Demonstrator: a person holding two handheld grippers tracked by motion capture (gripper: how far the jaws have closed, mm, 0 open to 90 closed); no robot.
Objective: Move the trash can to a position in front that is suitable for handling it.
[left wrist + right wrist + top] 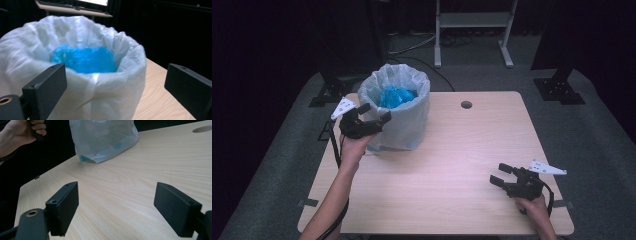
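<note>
A bin lined with a pale translucent bag (399,107) stands at the table's back left, with crumpled blue plastic (394,96) inside it. My left gripper (374,112) hovers at the bin's left rim, jaws open with nothing between them. In the left gripper view the bag's rim (105,77) sits right before the jaws, and the blue plastic (85,60) lies beyond it. My right gripper (501,174) rests near the table's front right corner, open and empty. In the right gripper view the bag (103,138) is far off, beside the other hand (21,131).
The wooden table (452,165) has a round cable hole (466,104) near its back edge. Grey carpet surrounds it, with black stand bases (557,87) at the right and a white frame (472,30) behind.
</note>
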